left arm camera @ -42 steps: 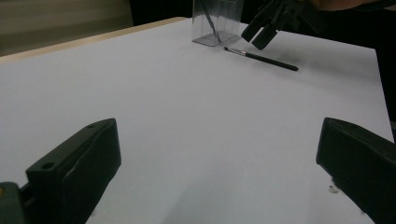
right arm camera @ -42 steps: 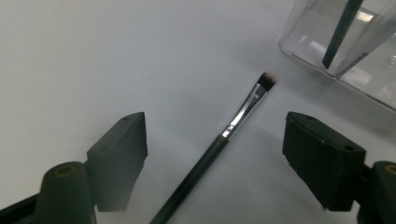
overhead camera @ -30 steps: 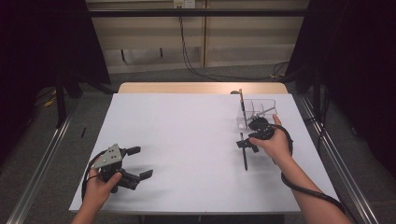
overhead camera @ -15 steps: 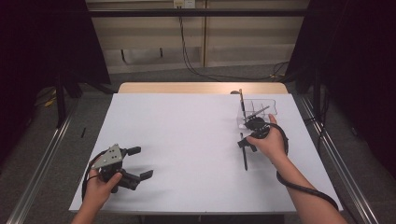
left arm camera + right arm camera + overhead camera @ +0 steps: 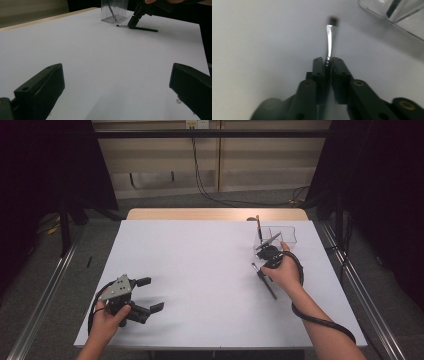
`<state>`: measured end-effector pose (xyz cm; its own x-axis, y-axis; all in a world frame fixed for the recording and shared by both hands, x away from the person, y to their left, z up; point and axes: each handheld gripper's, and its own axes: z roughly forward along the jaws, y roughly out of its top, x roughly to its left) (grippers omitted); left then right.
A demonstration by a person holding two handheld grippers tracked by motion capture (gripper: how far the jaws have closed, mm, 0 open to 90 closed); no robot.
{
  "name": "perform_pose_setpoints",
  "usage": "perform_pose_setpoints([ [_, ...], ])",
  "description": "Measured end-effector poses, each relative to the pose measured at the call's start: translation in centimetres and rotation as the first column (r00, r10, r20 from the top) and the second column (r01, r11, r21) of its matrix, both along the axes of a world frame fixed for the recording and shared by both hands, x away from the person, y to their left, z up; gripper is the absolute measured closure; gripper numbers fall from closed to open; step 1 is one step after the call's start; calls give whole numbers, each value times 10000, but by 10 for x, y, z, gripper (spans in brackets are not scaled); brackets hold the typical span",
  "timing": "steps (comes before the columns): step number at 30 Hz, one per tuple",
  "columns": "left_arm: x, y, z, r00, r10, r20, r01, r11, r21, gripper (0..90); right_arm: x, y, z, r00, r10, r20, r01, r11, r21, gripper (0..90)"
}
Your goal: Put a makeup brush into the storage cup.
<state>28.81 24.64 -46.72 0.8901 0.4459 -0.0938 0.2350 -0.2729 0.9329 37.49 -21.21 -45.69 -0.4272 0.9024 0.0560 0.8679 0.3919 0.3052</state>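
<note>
Right gripper [image 5: 327, 65] has just been closing, and its jaws now pinch the paintbrush [image 5: 330, 40] at the metal ferrule, pads tight on both sides, bristle tip poking out ahead. A second ago those jaws stood wider over the brush; now the grip looks made.

The brush lies flat on the white table sheet [image 5: 200, 270], handle trailing back toward the person, just in front of the clear plastic box [image 5: 280, 237]. The left gripper view shows the same: right gripper tip down on the brush [image 5: 140, 28], box [image 5: 112, 12] right behind it with another brush leaning inside.

Left gripper [image 5: 145, 295] sits idle at the near left, jaws spread wide, nothing between them, same spot as before.

My read: pick is secured, lift comes next, likely into the box. Risk: the grip is near one end, so the long handle may droop or swing on lift.
</note>
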Motion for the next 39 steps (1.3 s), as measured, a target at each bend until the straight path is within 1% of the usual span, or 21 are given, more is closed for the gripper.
perform_pose_setpoints([
  [3,0,1,0,10000,6,-19,-6,10000,-81,0,1,3,0,9999,122,-4,-122,9997,-230,843],
  [5,1,1,0,10000,25,-3,-25,10000,-9,0,2,4,1,9998,156,-104,-159,9993,-324,842],
  [7,0,1,-1,10000,25,-18,-25,10000,-23,0,5,4,1,9993,292,-228,-300,9990,-329,836],
  [11,0,0,0,10000,23,4,-23,10000,-15,0,7,5,1,9984,340,-460,-357,9988,-345,829],
  [14,0,0,-1,10000,17,-18,-17,10000,-10,0,9,5,1,9973,556,-485,-578,9973,-443,828],
  [17,0,0,0,10000,-23,0,23,10000,41,0,9,4,1,9968,567,-561,-588,9976,-356,829],
  [20,0,-1,0,10000,-24,-1,24,10000,55,0,8,1,0,9964,761,-369,-768,9969,-158,843],
  [23,1,0,0,10000,22,4,-22,10000,44,0,7,-2,0,9960,833,-318,-833,9965,-2,844],
  [25,1,0,0,10000,24,46,-24,10000,57,0,7,-2,0,9959,858,-298,-859,9963,5,844],
  [28,0,1,1,10000,69,38,-69,10000,17,0,4,-2,0,9957,932,6,-932,9955,167,844],
  [30,0,2,0,10000,40,17,-40,10000,1,0,2,-4,1,9958,853,322,-871,9945,583,845],
  [31,0,2,0,10000,23,29,-23,10000,17,0,1,-4,3,9955,810,491,-844,9939,712,845],
  [32,0,1,0,10000,44,4,-44,10000,-35,0,0,-5,4,9937,827,755,-891,9923,864,845],
  [35,0,2,1,9999,100,50,-100,9999,-1,0,-3,-7,8,9890,685,1311,-871,9860,1423,846],
  [37,0,2,1,10000,56,60,-56,10000,-21,0,-6,-8,10,9833,646,1700,-940,9808,1711,847],
  [39,0,2,1,10000,73,55,-73,10000,-13,0,-8,-10,12,9783,407,2034,-832,9752,2050,847],
])
